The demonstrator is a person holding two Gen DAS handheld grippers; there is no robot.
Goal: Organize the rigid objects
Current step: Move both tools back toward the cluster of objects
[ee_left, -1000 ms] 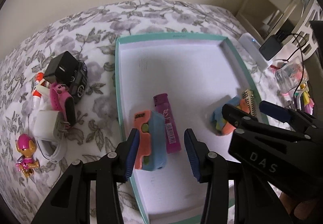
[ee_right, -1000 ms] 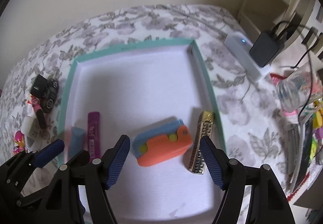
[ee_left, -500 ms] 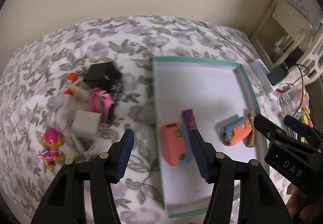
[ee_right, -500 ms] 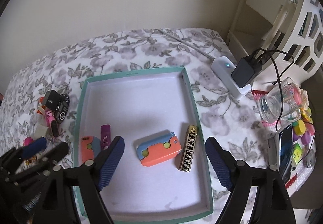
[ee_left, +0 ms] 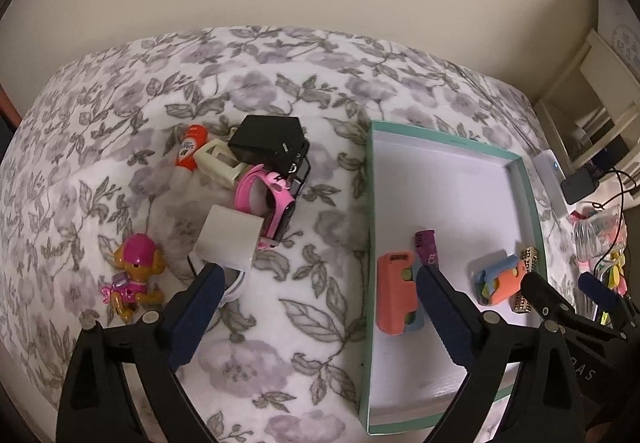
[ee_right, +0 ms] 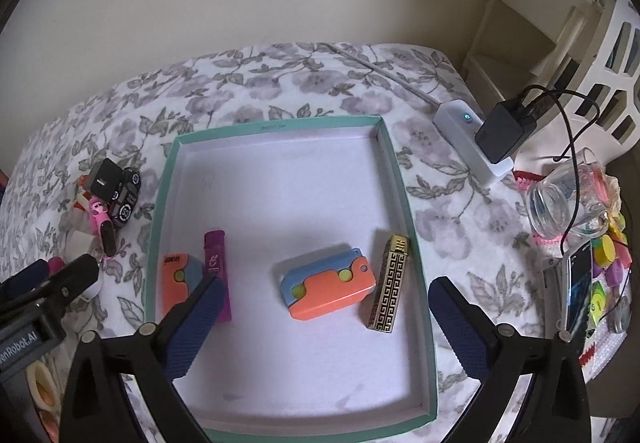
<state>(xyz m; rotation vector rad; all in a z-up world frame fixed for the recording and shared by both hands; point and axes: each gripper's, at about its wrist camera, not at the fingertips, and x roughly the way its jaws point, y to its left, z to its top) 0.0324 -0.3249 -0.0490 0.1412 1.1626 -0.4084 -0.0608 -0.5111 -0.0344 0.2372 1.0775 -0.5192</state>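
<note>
From the left wrist view, the left gripper [ee_left: 316,307] hangs over the flowered bedspread [ee_left: 320,91] with its fingers [ee_left: 196,307] spread wide and nothing between them. They have just been opening, which fits a piece having been let go. The orange-and-blue case [ee_left: 394,291] it seems to have dropped off lies flat inside the teal-rimmed tray [ee_left: 370,203], tight against the left wall, with the purple lighter [ee_left: 426,247] just beside it. I'd guess it was tucked along the wall to leave the middle free. The gripper now points toward the loose heap on the bed: black charger [ee_left: 266,143], pink watch [ee_left: 264,199], white cube plug [ee_left: 228,237], glue stick [ee_left: 188,149] and the little pink pup figure [ee_left: 134,269]. Those look like the things still to be gathered.

From the right wrist view, the right gripper [ee_right: 326,317] hovers above the tray's [ee_right: 402,199] near half, its fingers [ee_right: 460,327] likewise splayed and empty, having just been opening too. Below it a second orange-and-blue case [ee_right: 328,289] lies flat with the gold patterned lighter [ee_right: 390,285] just beside it near the right wall. The pairing looks deliberate, like sorts kept together in a row. The first case [ee_right: 178,283] and the purple lighter [ee_right: 218,271] show at the tray's left side. A power strip [ee_right: 472,139] and a glass [ee_right: 564,199] sit off to the right, apart from the sorting.
</note>
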